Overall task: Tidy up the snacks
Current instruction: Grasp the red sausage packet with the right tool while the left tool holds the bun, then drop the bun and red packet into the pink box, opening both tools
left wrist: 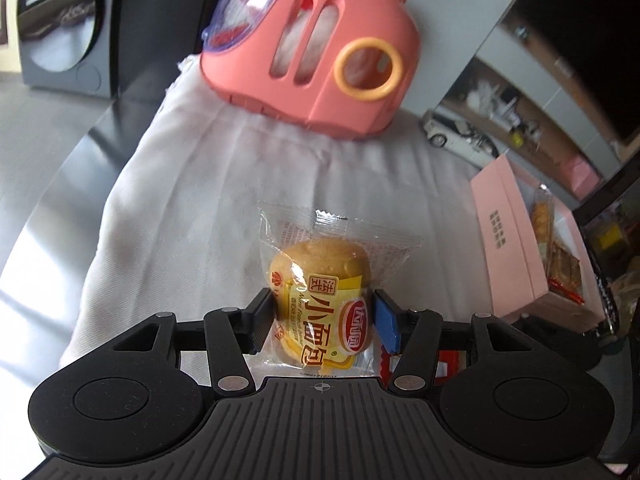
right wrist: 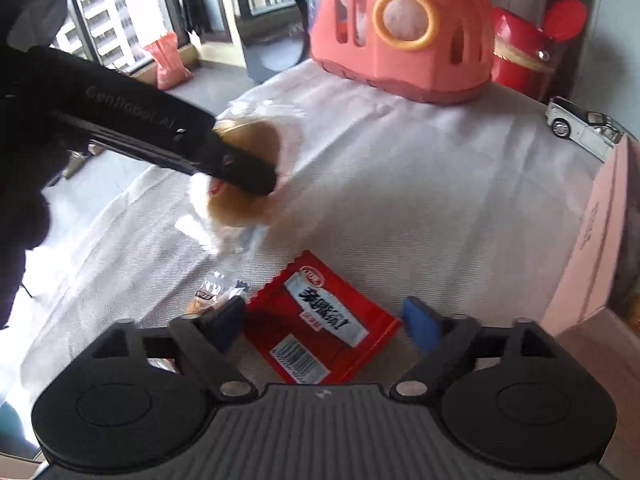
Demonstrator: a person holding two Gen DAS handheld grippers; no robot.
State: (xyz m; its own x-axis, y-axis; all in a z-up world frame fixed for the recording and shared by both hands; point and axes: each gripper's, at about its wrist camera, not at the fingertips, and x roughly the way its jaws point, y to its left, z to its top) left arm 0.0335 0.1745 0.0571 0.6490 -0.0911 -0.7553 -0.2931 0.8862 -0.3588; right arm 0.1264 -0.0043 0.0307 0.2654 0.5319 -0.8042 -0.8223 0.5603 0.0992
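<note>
Two grippers, one bun held.
Left gripper [left wrist: 324, 316] clamps my wrapped bun [left wrist: 320, 300]; right gripper [right wrist: 324, 320] spread wide over the red packet [right wrist: 320, 320].

- The left gripper [left wrist: 322, 322] is black, with a blue pad and shiny round screws.
- The right gripper [right wrist: 324, 322] has a ribbed grey middle.
- A black glove [right wrist: 24, 200], left of frame.

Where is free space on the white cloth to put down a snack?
Bare cloth lies between the pink toy carrier, the pink box and the red packet. It is crowded around the red packet, where the small clear-wrapped snack and the wrapped bread sit.
</note>
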